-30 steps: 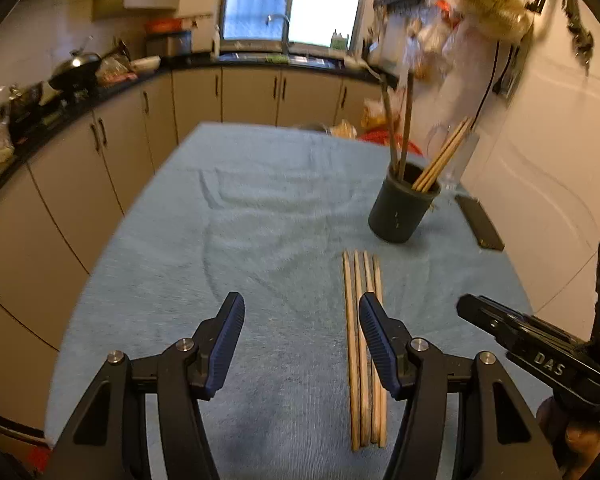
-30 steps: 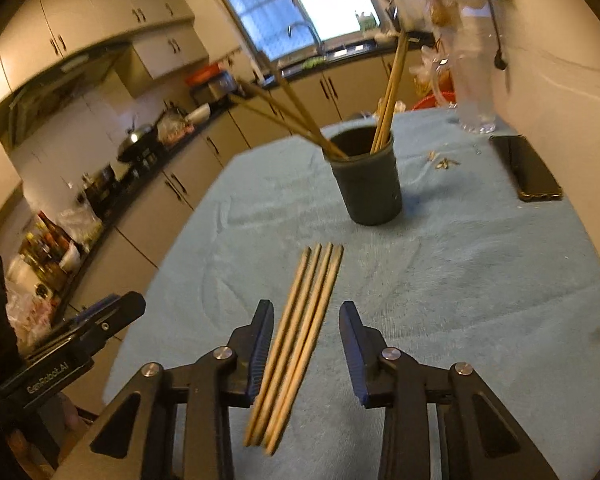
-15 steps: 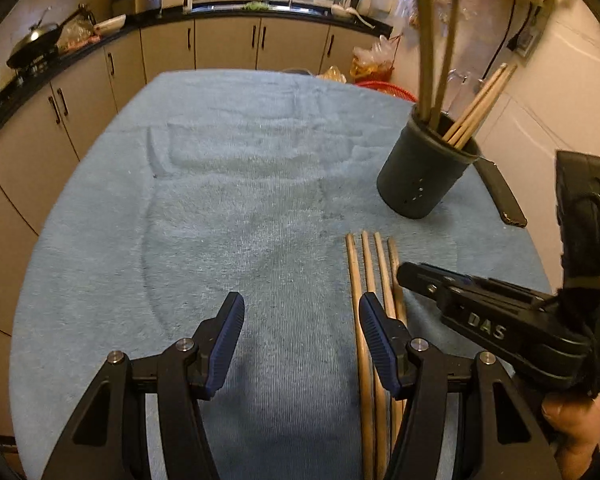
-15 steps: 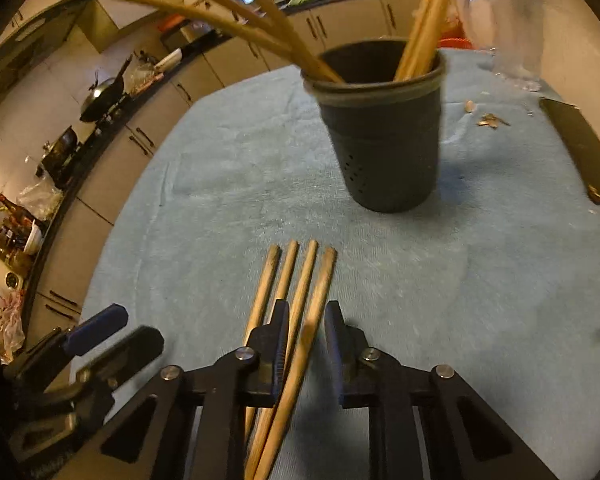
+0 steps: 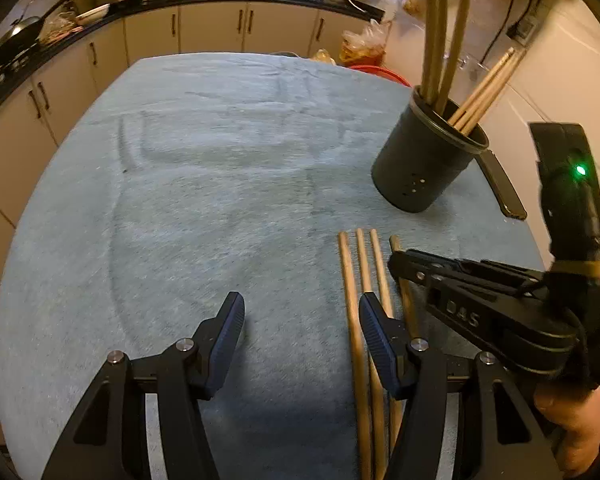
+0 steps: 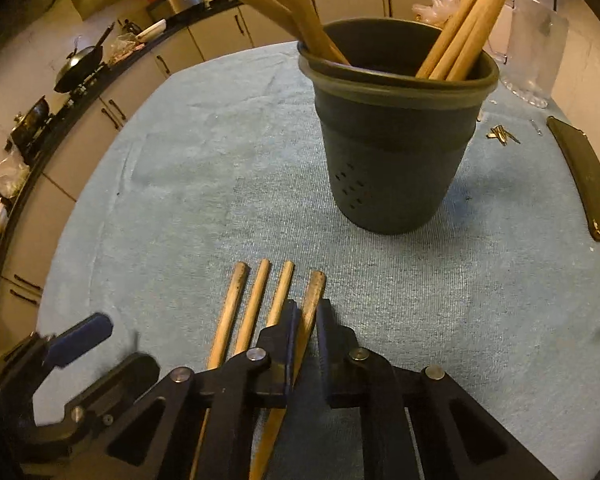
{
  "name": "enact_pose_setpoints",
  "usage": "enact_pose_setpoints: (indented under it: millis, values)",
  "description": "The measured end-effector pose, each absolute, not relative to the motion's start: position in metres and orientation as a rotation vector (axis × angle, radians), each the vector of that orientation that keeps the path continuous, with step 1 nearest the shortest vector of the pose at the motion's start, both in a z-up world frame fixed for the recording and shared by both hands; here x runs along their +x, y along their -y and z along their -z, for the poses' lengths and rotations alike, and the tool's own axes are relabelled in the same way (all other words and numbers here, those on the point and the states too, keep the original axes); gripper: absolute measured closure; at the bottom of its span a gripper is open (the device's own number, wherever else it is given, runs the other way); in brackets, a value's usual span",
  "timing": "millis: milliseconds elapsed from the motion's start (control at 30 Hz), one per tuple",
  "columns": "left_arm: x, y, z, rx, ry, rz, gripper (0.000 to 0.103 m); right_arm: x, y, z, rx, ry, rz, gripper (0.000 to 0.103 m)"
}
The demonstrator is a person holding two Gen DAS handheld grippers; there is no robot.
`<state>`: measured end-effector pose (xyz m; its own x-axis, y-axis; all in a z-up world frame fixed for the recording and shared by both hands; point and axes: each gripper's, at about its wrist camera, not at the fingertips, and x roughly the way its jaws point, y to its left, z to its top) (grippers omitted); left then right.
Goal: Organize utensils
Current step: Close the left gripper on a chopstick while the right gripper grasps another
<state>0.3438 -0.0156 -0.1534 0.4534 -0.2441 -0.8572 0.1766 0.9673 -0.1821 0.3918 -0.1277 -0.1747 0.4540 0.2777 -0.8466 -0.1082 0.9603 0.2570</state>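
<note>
Several wooden chopsticks (image 6: 256, 300) lie side by side on the blue towel, in front of a dark utensil cup (image 6: 392, 168) that holds more sticks. My right gripper (image 6: 308, 312) is shut on the rightmost chopstick (image 6: 316, 286) near its far end, low over the towel. In the left wrist view the right gripper (image 5: 396, 258) comes in from the right over the chopsticks (image 5: 350, 276), with the cup (image 5: 420, 172) beyond. My left gripper (image 5: 300, 304) stands open with only towel between its fingers; its right finger hangs over the row of sticks.
A dark phone (image 6: 584, 176) lies at the table's right edge beside the cup. A clear glass jug (image 6: 536, 52) and small scraps (image 6: 502, 134) sit behind. The blue towel (image 5: 200, 184) covers the table; kitchen cabinets and a counter run along the left and back.
Both grippers have come forward and down toward the chopsticks. The right jaws have closed from wide apart onto the rightmost chopstick. The left jaws kept their width.
</note>
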Motion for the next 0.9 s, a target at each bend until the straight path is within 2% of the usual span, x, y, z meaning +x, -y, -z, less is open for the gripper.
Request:
enact_pose_setpoints:
  millis: [267,333,500,700,767,900]
  values:
    - [0.366,0.041,0.168,-0.007,-1.123,0.304,0.043,0.379,0.181,0.178,0.229,-1.068,-0.169,0.094]
    - [0.372,0.045,0.175,0.010,-1.142,0.297,0.054,0.376,0.190,0.180,0.252,-1.066,-0.167,0.094]
    - [0.381,0.051,0.178,0.028,-1.154,0.274,0.063,0.376,0.198,0.182,0.259,-1.055,-0.180,0.094]
    - [0.393,0.078,0.182,0.184,-1.179,0.244,0.063,0.371,0.203,0.183,0.261,-1.052,-0.192,0.094]
    - [0.399,0.084,0.183,0.206,-1.179,0.243,0.067,0.372,0.200,0.181,0.224,-1.062,-0.197,0.093]
    - [0.407,0.080,0.181,0.206,-1.194,0.241,0.084,0.374,0.194,0.180,0.165,-1.098,-0.229,0.092]
